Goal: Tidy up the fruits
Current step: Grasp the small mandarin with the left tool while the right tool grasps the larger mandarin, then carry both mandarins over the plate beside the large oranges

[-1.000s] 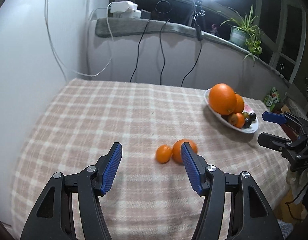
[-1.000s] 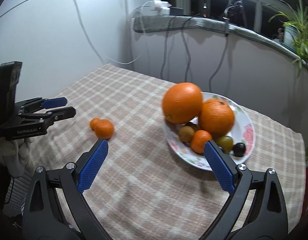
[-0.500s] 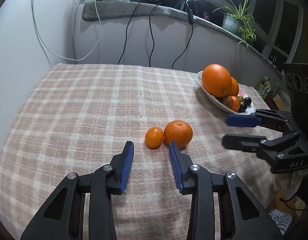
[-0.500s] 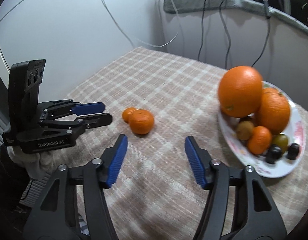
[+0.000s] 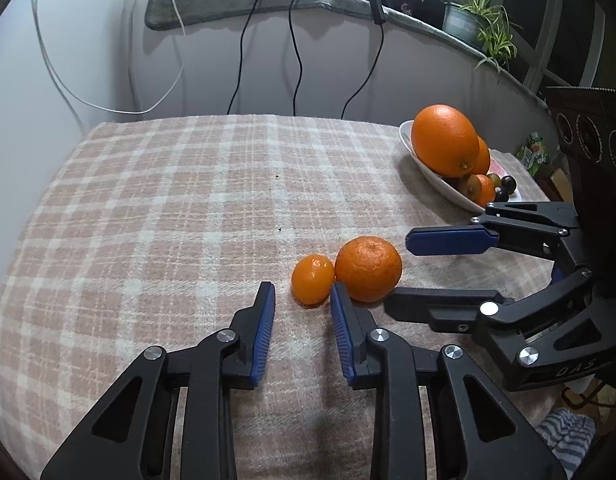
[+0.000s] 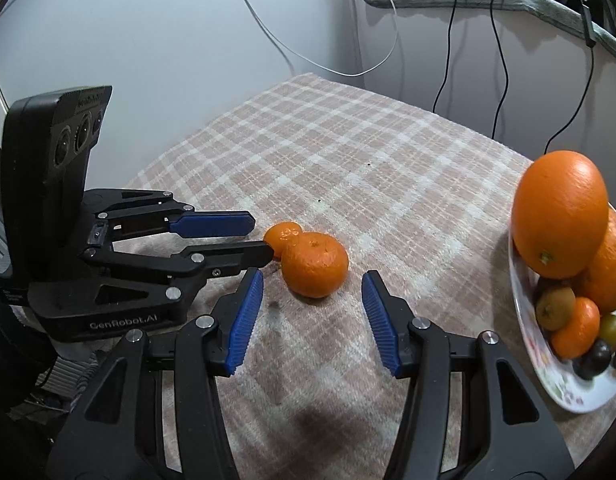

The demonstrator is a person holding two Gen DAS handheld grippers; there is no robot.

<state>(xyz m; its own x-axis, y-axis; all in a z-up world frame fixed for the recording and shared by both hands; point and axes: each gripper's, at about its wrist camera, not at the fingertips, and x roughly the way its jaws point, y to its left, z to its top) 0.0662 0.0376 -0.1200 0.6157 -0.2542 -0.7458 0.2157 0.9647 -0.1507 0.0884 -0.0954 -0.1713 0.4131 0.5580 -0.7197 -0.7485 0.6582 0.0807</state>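
Observation:
A small mandarin (image 5: 312,279) and a larger mandarin (image 5: 368,268) lie touching on the checked tablecloth (image 5: 187,208). My left gripper (image 5: 301,294) is open and empty, its tips just short of the small mandarin (image 6: 281,235). My right gripper (image 6: 312,280) is open and empty, its tips on either side of the larger mandarin (image 6: 315,263) and just short of it; it shows in the left wrist view (image 5: 404,270) too. A white fruit plate (image 5: 436,178) holds two big oranges (image 5: 444,140) and several small fruits. The plate (image 6: 548,380) is at the right of the right wrist view.
Cables (image 5: 295,48) hang down the wall behind the table. A potted plant (image 5: 480,24) stands on the ledge. The table's right edge is just past the plate. Striped cloth (image 5: 568,436) lies below that edge.
Both grippers have moved in toward the two mandarins. The left gripper's jaws narrowed a second ago and have since widened a little. The right gripper's jaws have narrowed around the larger mandarin.

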